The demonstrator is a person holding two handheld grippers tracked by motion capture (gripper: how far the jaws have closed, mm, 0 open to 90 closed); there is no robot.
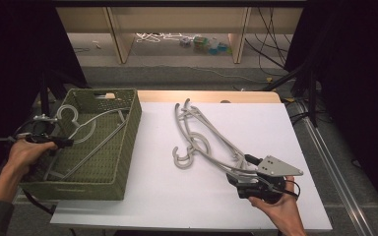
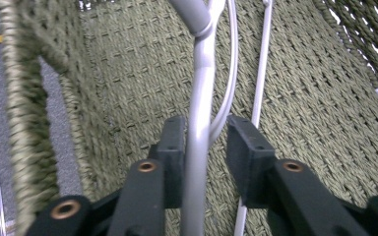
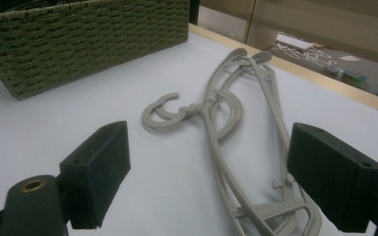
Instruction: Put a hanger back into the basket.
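A grey plastic hanger (image 1: 69,106) lies in the green woven basket (image 1: 78,191) at the table's left end. My left gripper (image 1: 64,142) reaches in over the basket's left rim. In the left gripper view its jaws (image 2: 206,132) stand open around the hanger's neck (image 2: 197,162); the left pad touches it and a gap shows at the right pad. A pile of several grey hangers (image 1: 202,142) lies on the white table. My right gripper (image 1: 240,169) is at the pile's near end, wide open (image 3: 216,147), with the hangers (image 3: 221,113) on the table between and beyond its jaws.
The basket (image 3: 88,44) takes up the table's left side. The white tabletop (image 1: 256,123) lies bare to the right of the pile. Beyond the table are wooden shelf legs (image 1: 120,39), floor cables (image 1: 270,59) and small clutter (image 1: 206,44). Dark curtains flank both sides.
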